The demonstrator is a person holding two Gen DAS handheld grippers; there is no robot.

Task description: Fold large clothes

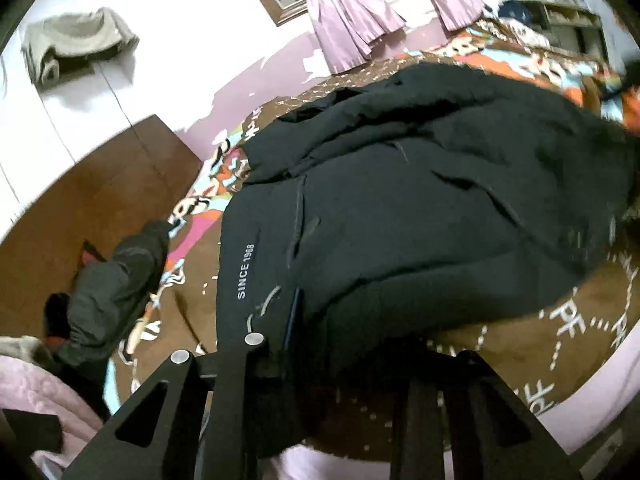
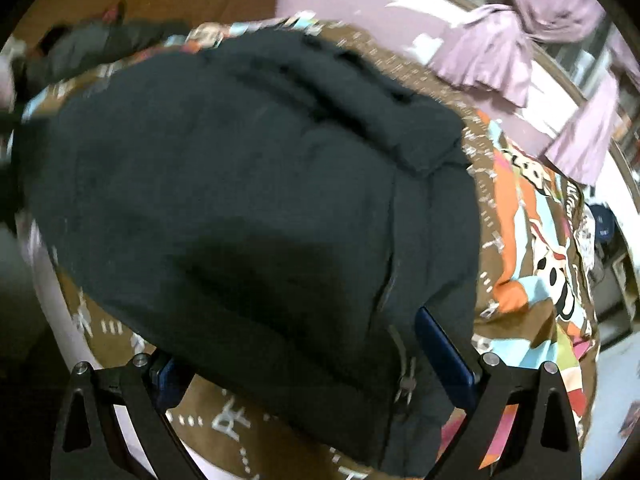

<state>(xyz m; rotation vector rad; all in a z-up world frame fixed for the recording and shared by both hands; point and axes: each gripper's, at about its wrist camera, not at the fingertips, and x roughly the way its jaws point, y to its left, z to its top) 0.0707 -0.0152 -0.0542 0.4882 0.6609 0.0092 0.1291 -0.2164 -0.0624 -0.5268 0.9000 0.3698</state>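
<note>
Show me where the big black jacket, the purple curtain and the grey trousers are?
black jacket [image 1: 420, 200], left wrist view, on its padded body.
purple curtain [image 1: 348, 24], left wrist view, on the knotted bundle.
grey trousers [image 1: 116, 280], left wrist view, on the crumpled leg.

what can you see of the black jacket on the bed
The black jacket is a large, padded garment of matte dark fabric, lying crumpled and partly folded on the patterned bedspread. White lettering reading SINCE 1968 runs along one panel, and a zipper with a pull shows near its hem in the right wrist view. The left gripper looks closed on its edge; the right gripper straddles the hem, jaws apart.
</note>
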